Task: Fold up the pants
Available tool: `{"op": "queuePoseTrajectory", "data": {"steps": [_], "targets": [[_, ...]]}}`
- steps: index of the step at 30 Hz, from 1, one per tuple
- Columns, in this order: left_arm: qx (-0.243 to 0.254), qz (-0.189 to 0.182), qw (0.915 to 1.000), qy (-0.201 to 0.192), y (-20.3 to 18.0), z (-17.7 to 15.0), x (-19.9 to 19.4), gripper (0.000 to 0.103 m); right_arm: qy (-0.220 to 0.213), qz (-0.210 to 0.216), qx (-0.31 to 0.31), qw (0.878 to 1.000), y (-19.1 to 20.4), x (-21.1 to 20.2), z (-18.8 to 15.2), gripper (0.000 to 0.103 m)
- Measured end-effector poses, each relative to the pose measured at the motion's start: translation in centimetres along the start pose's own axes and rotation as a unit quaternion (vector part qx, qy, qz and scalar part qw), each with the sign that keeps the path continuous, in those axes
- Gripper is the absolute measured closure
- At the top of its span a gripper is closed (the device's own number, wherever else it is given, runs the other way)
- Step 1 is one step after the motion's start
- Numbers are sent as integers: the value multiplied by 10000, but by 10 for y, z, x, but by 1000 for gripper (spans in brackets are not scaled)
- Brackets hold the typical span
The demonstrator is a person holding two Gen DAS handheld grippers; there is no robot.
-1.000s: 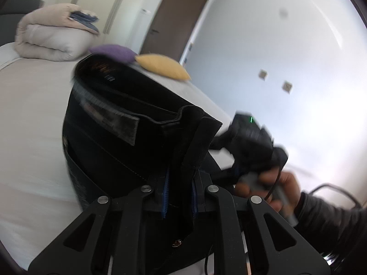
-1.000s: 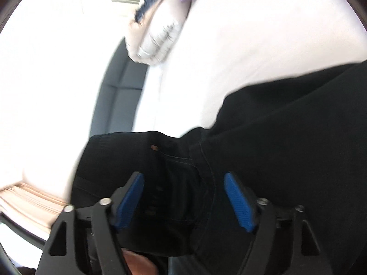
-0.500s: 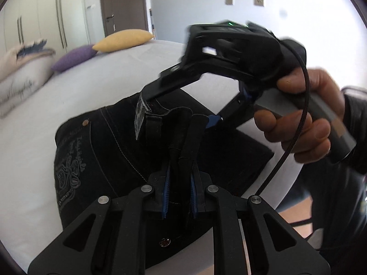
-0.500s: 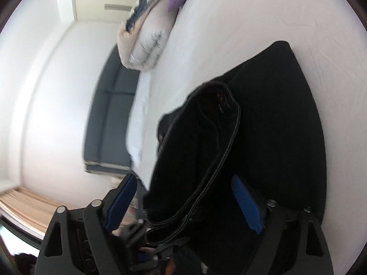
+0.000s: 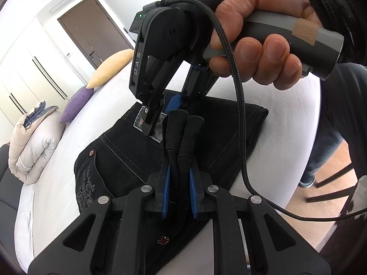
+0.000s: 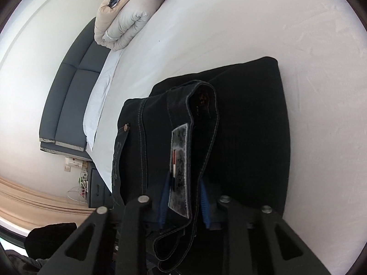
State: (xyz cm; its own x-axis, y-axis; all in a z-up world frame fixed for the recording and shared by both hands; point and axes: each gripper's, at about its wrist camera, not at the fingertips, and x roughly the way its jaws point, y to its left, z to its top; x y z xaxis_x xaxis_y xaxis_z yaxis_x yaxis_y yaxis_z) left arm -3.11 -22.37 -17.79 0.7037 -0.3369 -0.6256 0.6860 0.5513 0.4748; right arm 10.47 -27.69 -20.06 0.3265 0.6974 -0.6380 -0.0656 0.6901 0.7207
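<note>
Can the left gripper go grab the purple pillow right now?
Probably not. The left gripper is shut on the black pants, so it is busy, and the purple pillow lies farther up the bed, beyond the pants. It would have to let go first.

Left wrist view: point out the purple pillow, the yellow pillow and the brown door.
purple pillow (image 5: pixel 76 105), left wrist view, middle of its cover.
yellow pillow (image 5: pixel 110 67), left wrist view, middle of its cover.
brown door (image 5: pixel 91 27), left wrist view, centre panel.

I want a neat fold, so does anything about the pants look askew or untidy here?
Yes. The waistband of the black pants stands up in an open loop instead of lying flat. The left gripper pinches a bunched ridge of cloth, and the right gripper is closing on the waistband by the label.
</note>
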Motion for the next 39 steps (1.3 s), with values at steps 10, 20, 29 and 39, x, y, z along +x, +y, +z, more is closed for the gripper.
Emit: {"op": "queuePoseTrajectory", "data": {"steps": [10,20,29,39], "targets": [[40,-216,9997,-87,9,9,0,90,-473,-262,-281,9981,11,-7,0,90],[232,-539,9982,-145,0,22,-5,90,-750,-172,69,9970,-17,-27,-14,90],[251,-657,9975,-68,6,23,-7,90,-848,-72,267,9960,-29,-26,-26,90],[-408,-1019,9938,-163,28,11,-31,84,-973,60,483,9941,-33,-35,-29,71]]}}
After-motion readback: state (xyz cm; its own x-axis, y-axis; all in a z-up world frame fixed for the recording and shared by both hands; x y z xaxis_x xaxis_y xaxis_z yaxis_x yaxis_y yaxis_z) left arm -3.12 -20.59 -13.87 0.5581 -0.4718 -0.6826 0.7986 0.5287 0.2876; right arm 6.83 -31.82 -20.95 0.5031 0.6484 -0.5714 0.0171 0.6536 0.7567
